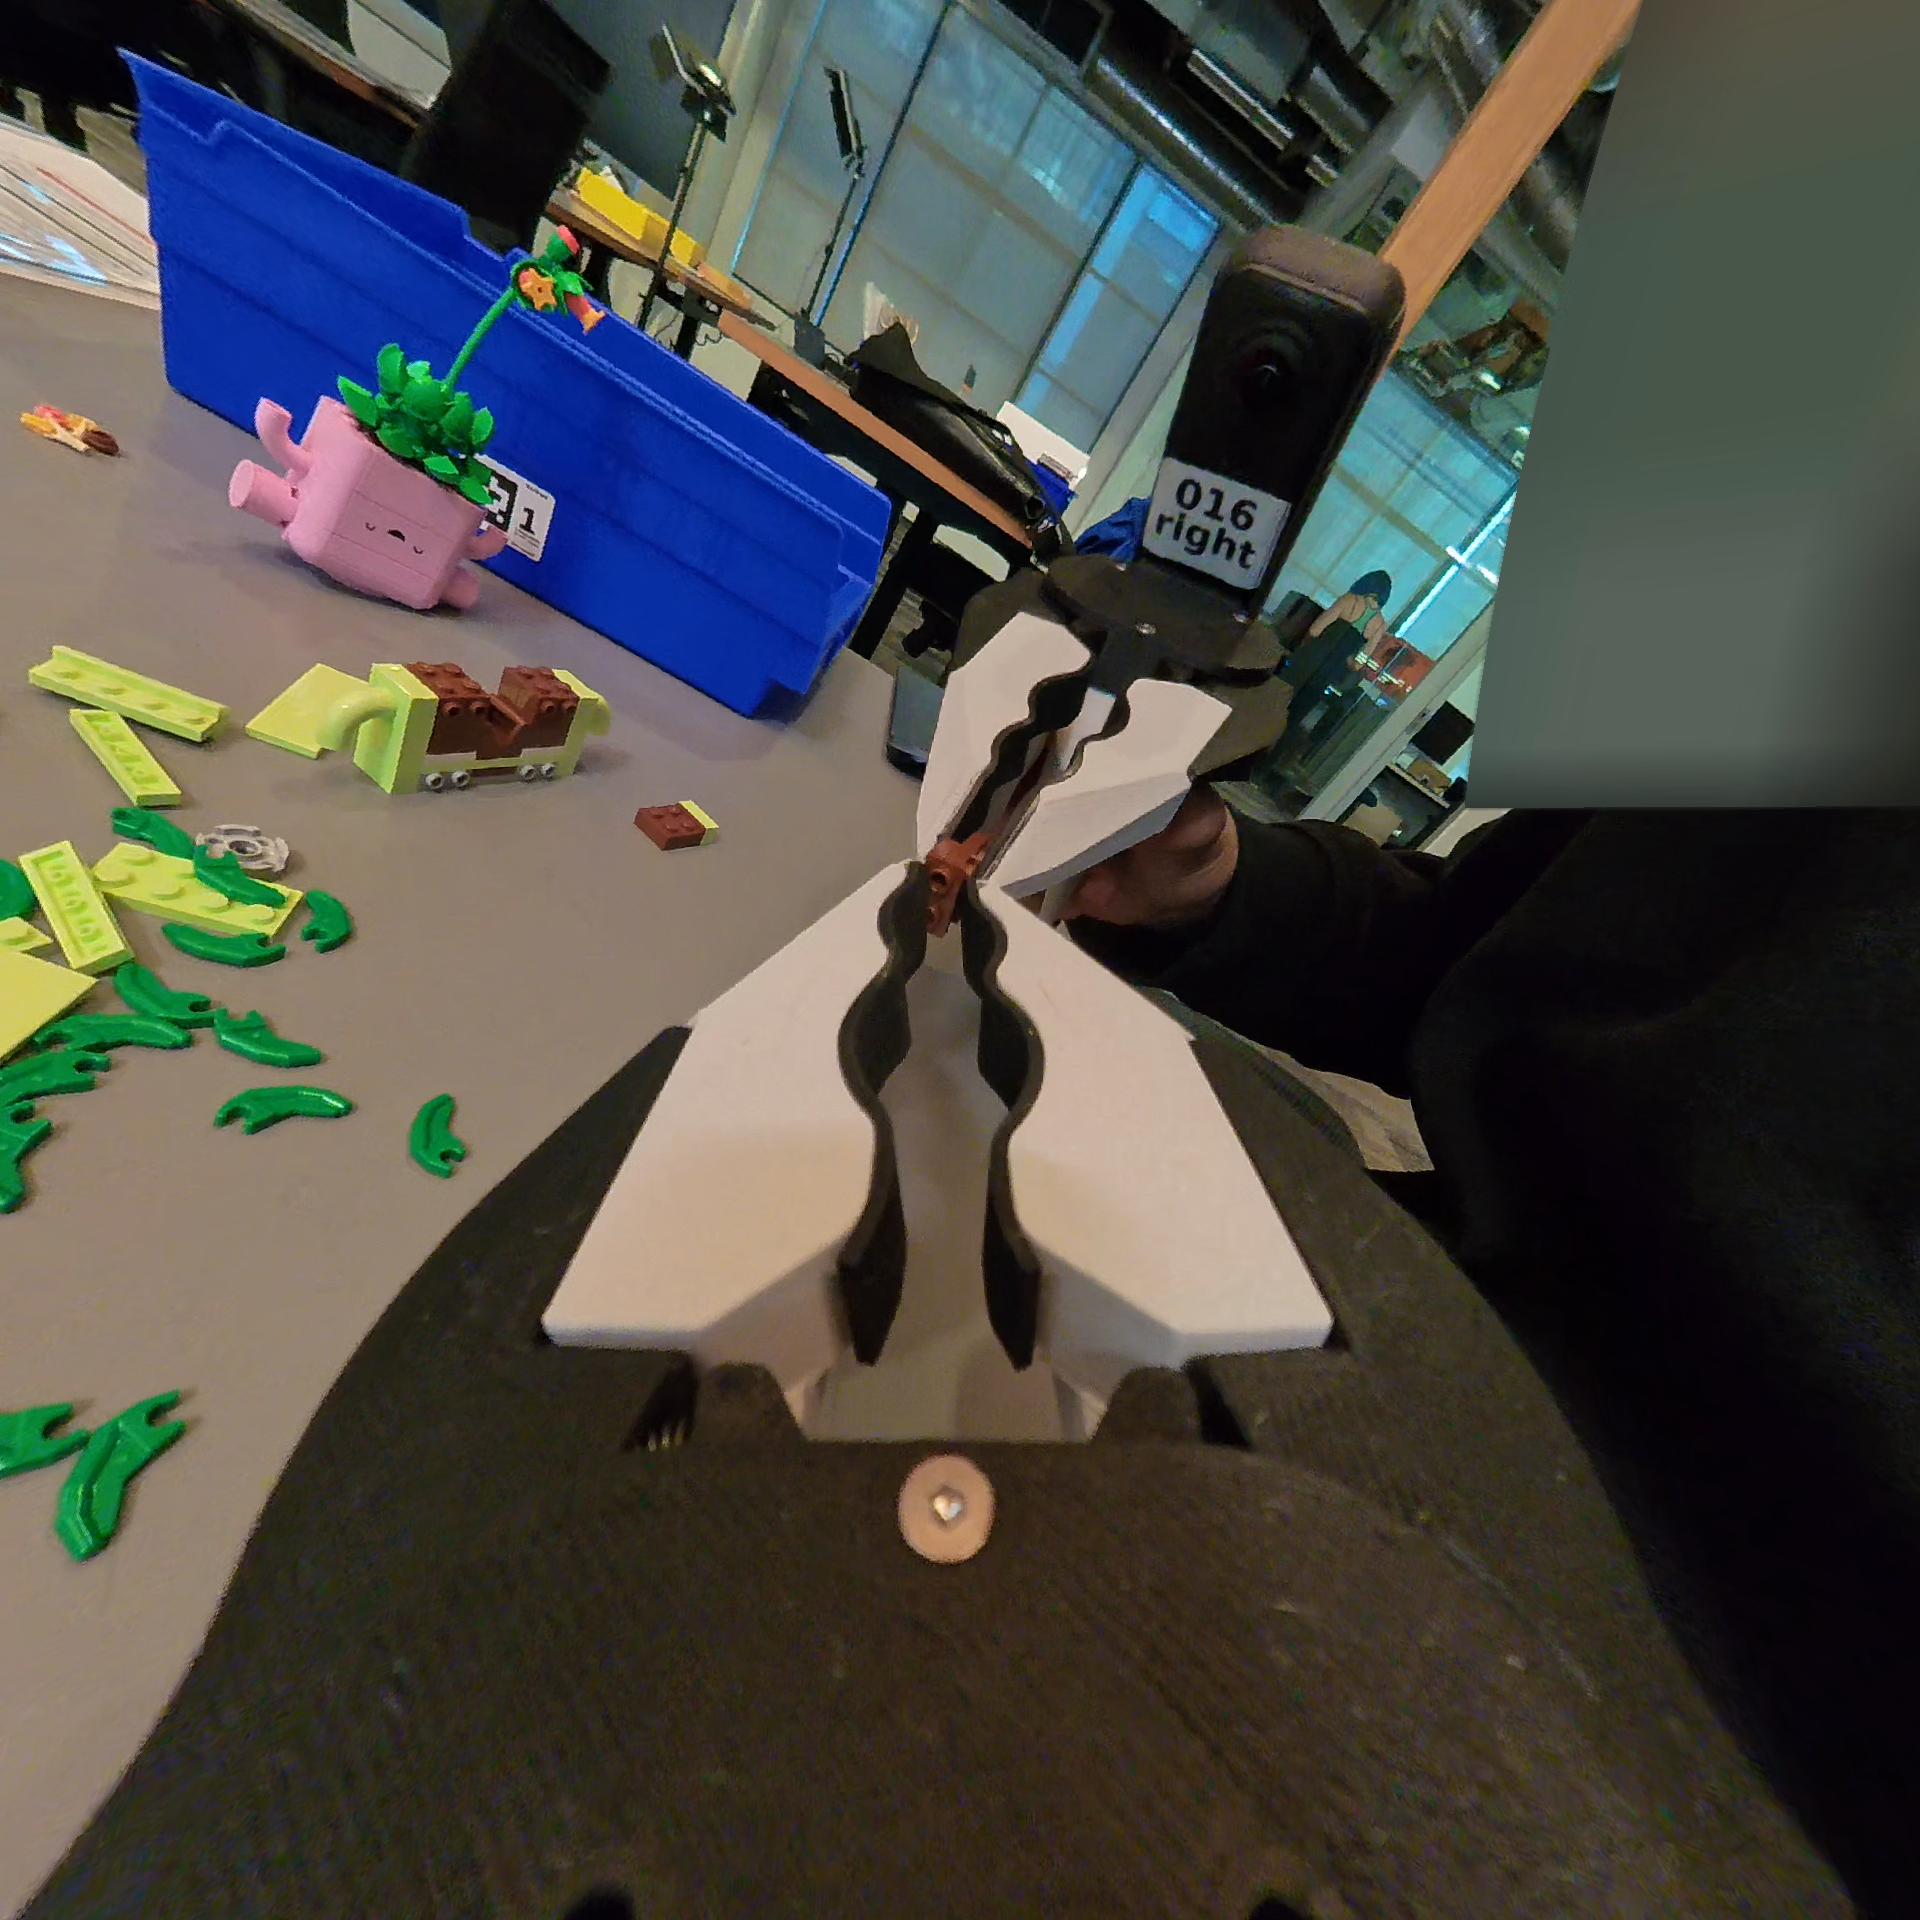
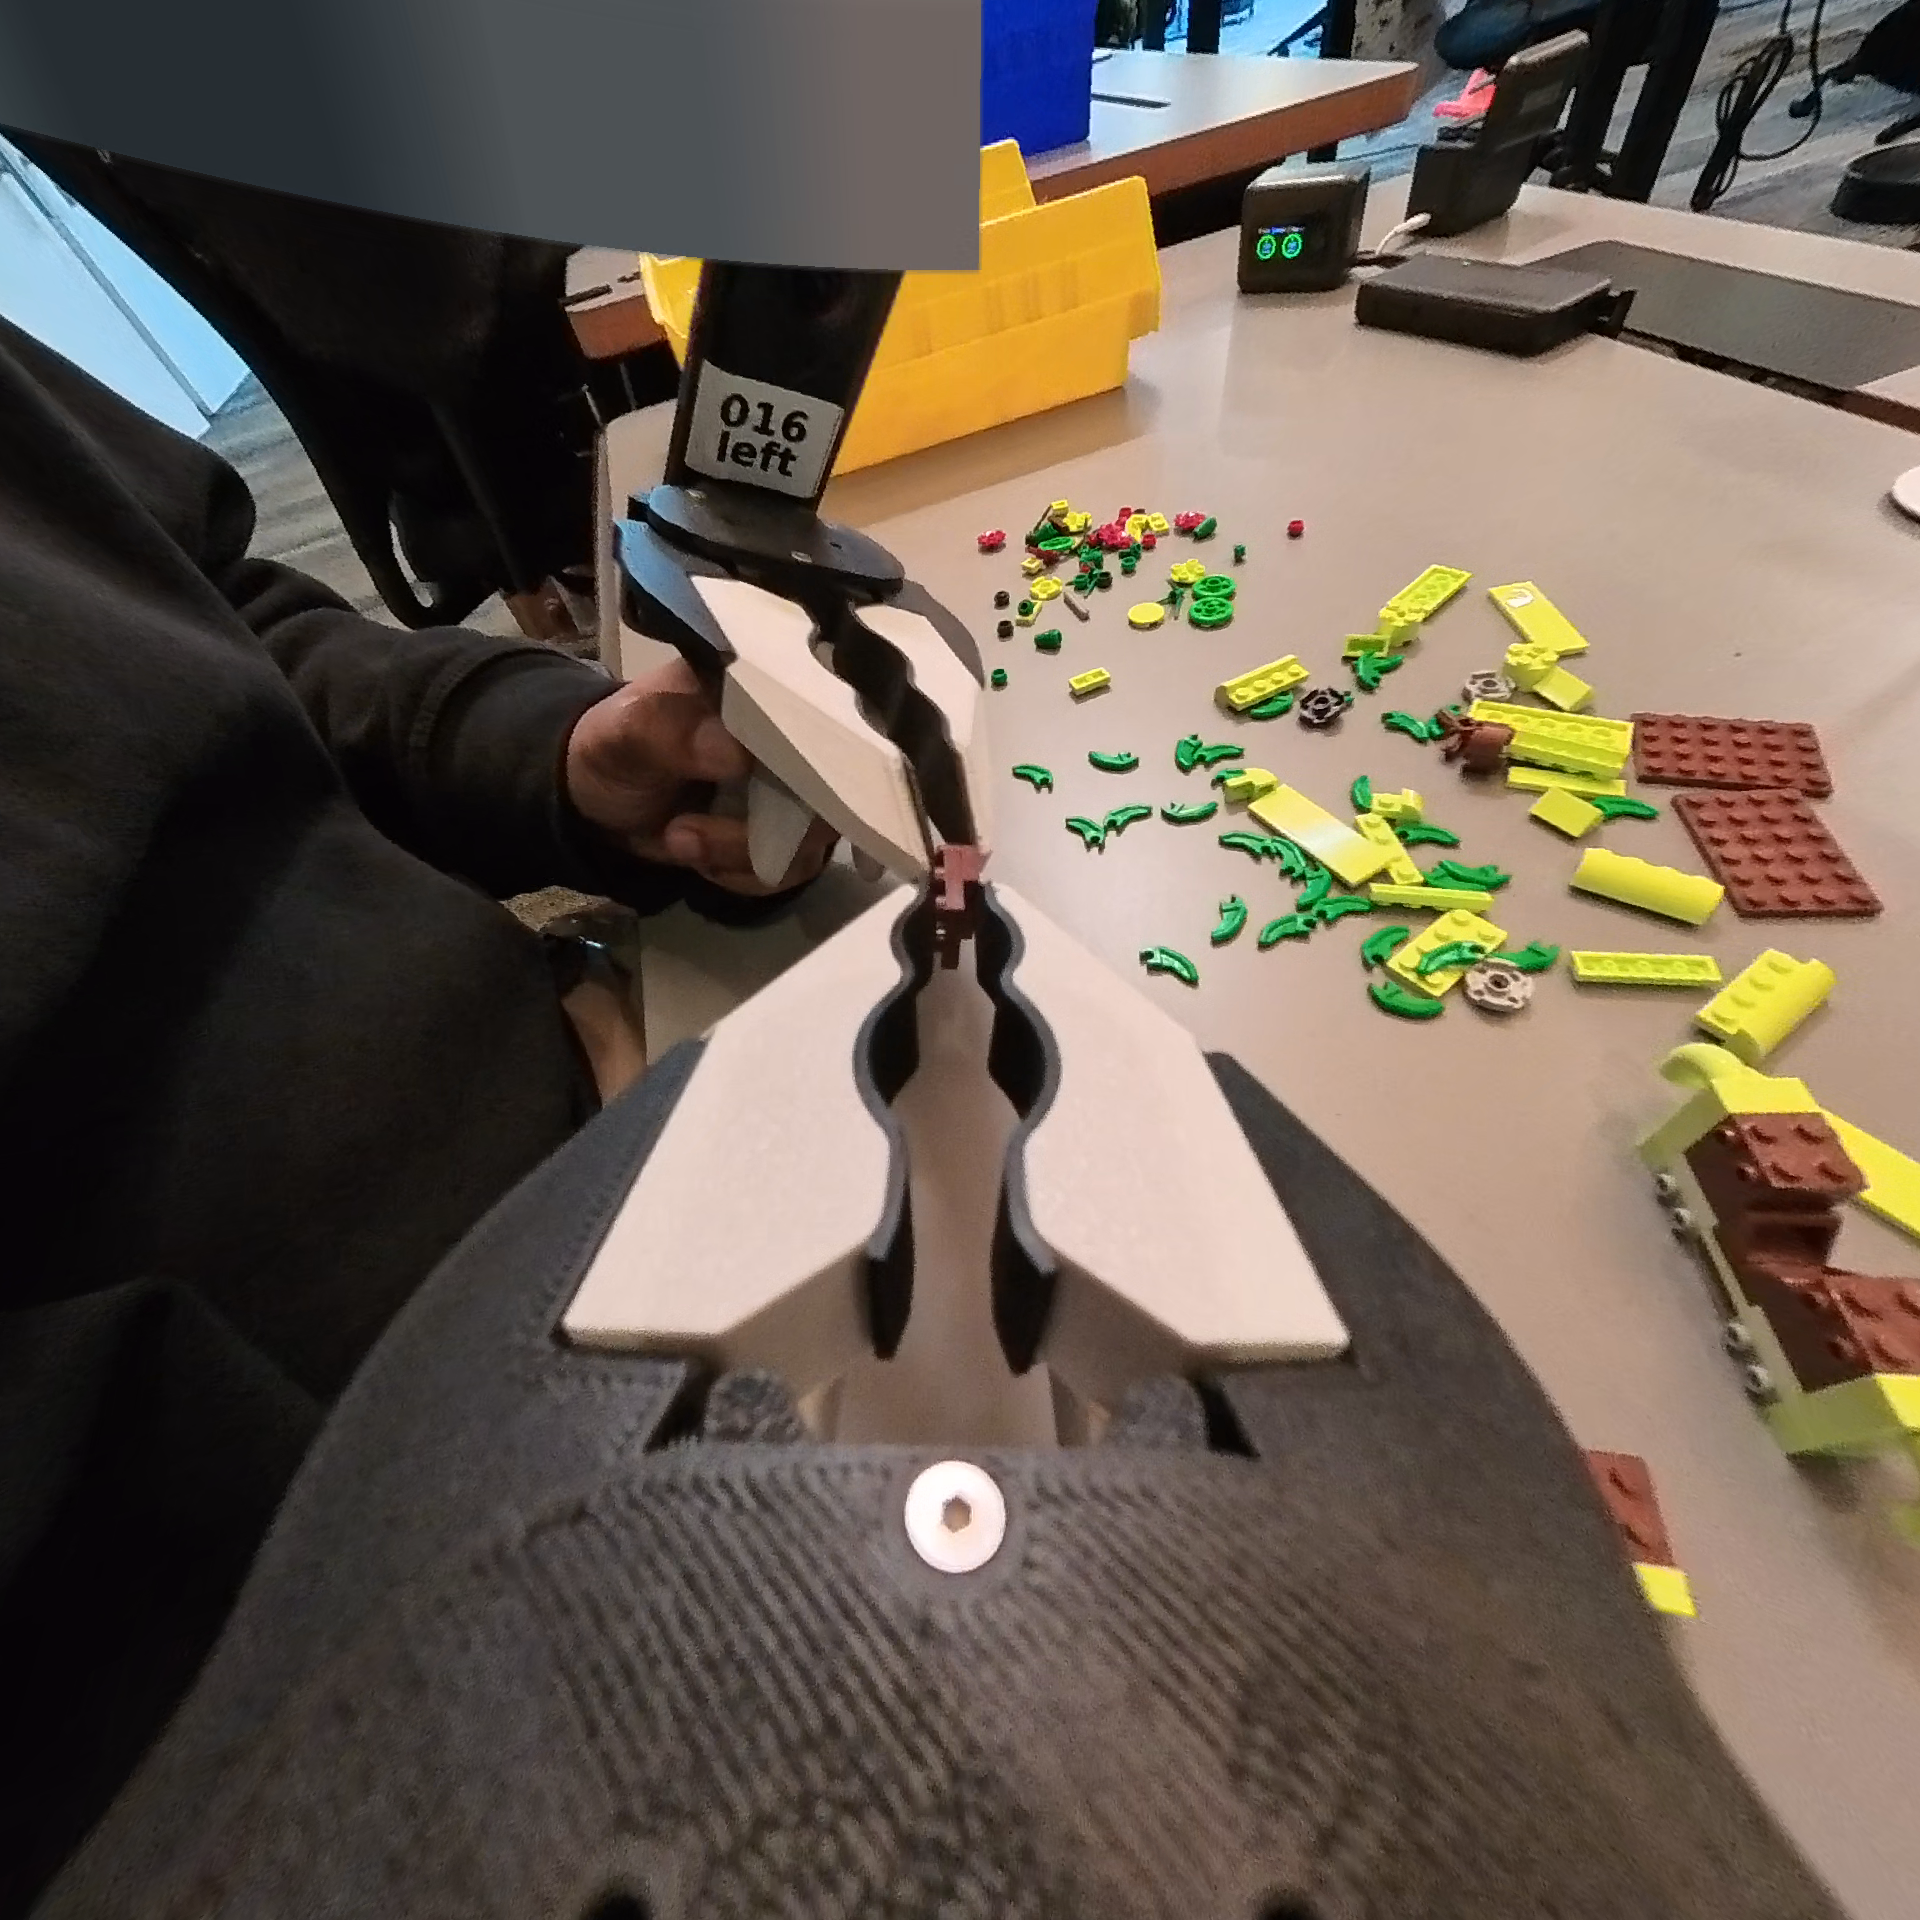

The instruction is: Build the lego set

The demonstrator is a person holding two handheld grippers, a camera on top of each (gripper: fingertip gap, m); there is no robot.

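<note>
A small brown Lego piece (image 1: 951, 878) is held in the air between both grippers, above the table's near edge. My left gripper (image 1: 938, 906) is shut on its lower end. My right gripper (image 1: 971, 842) comes in from the upper right and is shut on its upper end, tip to tip with the left. In the right wrist view the brown piece (image 2: 953, 899) sits between my right gripper (image 2: 951, 930) and the left gripper (image 2: 961, 847). I cannot tell whether it is one piece or two pressed together. A lime and brown part-built model (image 1: 478, 727) lies on the grey table (image 1: 582, 935).
A pink pot with a green plant (image 1: 374, 509) lies tilted by a blue bin (image 1: 520, 436). Green leaf pieces (image 1: 281, 1107) and lime plates (image 1: 125, 691) are scattered at left. Brown plates (image 2: 1730, 753), a yellow bin (image 2: 1018, 312) and a small black device (image 2: 1294, 234) stand farther off. The tips of both grippers are at nearly the same place.
</note>
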